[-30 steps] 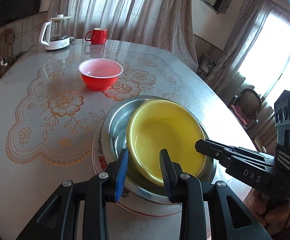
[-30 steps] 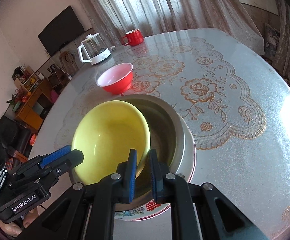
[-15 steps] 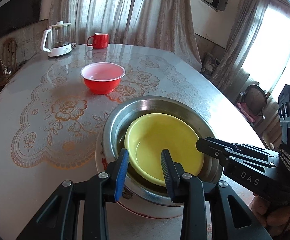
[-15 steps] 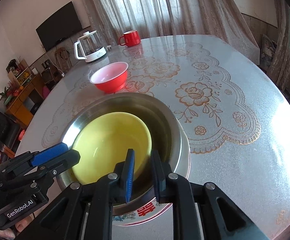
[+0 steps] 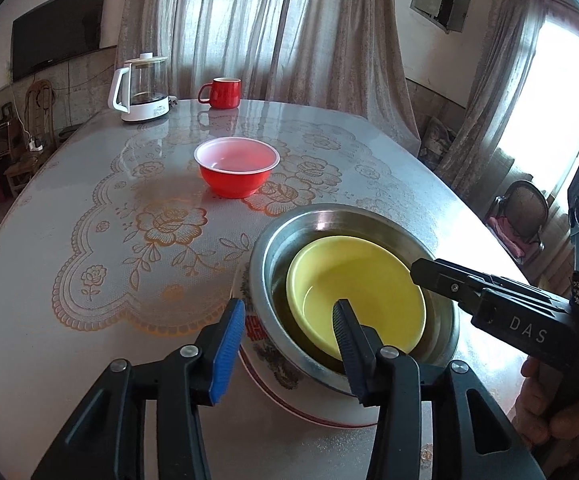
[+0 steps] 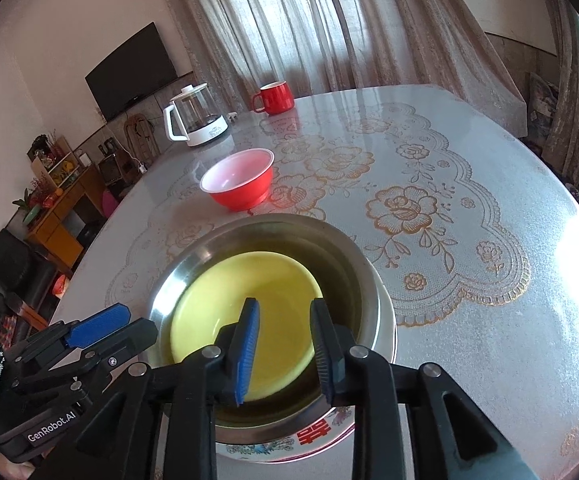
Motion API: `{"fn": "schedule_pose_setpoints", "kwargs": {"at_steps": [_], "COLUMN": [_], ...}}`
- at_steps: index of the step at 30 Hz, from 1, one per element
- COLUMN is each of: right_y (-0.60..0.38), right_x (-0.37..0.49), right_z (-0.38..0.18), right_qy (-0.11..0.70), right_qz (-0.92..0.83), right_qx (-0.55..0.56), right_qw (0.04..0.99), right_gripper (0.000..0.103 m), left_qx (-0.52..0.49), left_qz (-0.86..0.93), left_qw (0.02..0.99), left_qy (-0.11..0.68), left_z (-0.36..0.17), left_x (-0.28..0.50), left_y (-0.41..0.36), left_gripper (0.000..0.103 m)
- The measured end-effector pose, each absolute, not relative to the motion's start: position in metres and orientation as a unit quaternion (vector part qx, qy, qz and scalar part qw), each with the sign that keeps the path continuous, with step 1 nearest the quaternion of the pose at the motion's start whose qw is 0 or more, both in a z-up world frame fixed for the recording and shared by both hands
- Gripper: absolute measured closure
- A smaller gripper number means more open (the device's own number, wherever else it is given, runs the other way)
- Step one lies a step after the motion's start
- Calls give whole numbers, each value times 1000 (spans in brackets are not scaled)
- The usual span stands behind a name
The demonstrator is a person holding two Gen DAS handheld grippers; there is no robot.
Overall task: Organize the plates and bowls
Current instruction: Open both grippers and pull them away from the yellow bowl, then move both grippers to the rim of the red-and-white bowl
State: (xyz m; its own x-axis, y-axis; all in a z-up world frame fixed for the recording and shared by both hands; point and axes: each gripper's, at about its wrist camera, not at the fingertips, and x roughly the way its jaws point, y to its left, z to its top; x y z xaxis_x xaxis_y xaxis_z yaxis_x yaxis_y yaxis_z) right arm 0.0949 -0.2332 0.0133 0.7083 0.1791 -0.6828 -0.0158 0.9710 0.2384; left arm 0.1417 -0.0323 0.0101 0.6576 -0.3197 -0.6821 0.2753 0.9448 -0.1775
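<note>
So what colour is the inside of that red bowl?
Pale pink-white inside the red bowl, seen best from the left wrist view.

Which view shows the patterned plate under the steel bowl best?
Left wrist: the plate shows a long arc of rim and its flower pattern beside the steel bowl. Right wrist shows only a near sliver between the fingers.

Left gripper (image 5: 287,330) and right gripper (image 6: 285,340): jaws opening.

Yellow bowl (image 5: 363,280); red bowl (image 5: 235,178); orange floral tablecloth (image 5: 161,220)
</note>
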Motion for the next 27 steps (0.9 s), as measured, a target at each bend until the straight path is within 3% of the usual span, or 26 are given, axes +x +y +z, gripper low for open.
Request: {"fn": "schedule_pose_setpoints", "kwargs": {"at_steps": [14, 27], "right_y": [-217, -218], "right_x": [127, 204], "right_z": [25, 20], "right_qy": [394, 428], "right_qz": [99, 132], "right_qx": [133, 243], "right_qw": [904, 860], "right_gripper": [75, 73], "left_qx": [-43, -102], "left_qz": [-123, -96], "left_qw": [910, 895], "left_qy": [395, 423], "left_z": [2, -6], "left_x": [158, 231], "left_y": [-4, 48], "left_gripper": [52, 47]}}
